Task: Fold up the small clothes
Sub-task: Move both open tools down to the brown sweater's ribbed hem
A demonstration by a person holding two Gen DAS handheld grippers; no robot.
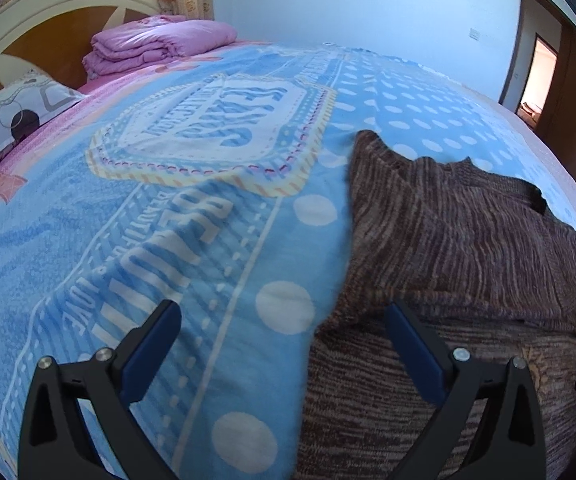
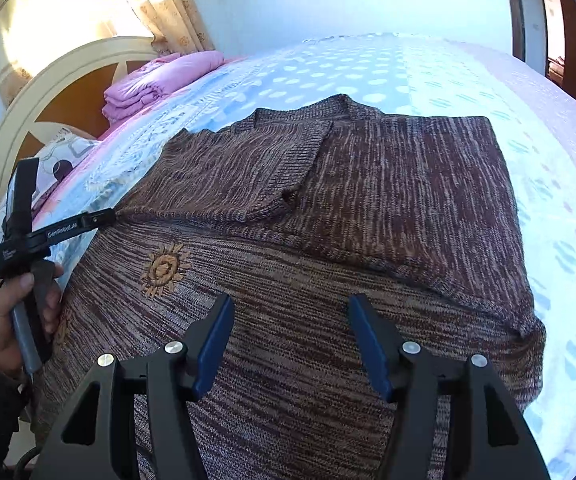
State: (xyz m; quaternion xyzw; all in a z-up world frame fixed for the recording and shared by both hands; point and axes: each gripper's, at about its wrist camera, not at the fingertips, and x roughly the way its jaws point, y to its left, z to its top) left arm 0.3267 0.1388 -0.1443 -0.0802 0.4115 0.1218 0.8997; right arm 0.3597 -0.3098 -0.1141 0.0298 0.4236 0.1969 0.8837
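Brown marled knit sweater [image 2: 368,200] lies flat on the blue polka-dot blanket [image 1: 167,240] on the bed, toward the near edge.

Progress, judging from how it lies: one sleeve/side panel is already folded in across the chest, its cuff resting near the middle. Top right corner looks squared. Bottom half with the embroidered sun motif [image 2: 163,270] is still laid out single-layer. So roughly a first fold is in; the other side and the bottom-up fold look outstanding.

Left gripper [image 1: 283,344]: jaws stand wide apart in its own view, straddling the sweater's left edge with nothing pinched. In the right wrist view its tip sits right at that edge, at the fold line; contact there is too small to tell. A hand [image 2: 11,320] holds its handle.

Right gripper [image 2: 292,344]: jaws apart, about half spread, hovering over the lower body of the sweater, nothing between the pads.

Folded pink quilt [image 1: 155,46] and patterned pillow [image 1: 7,116] near the headboard, well clear of the work.
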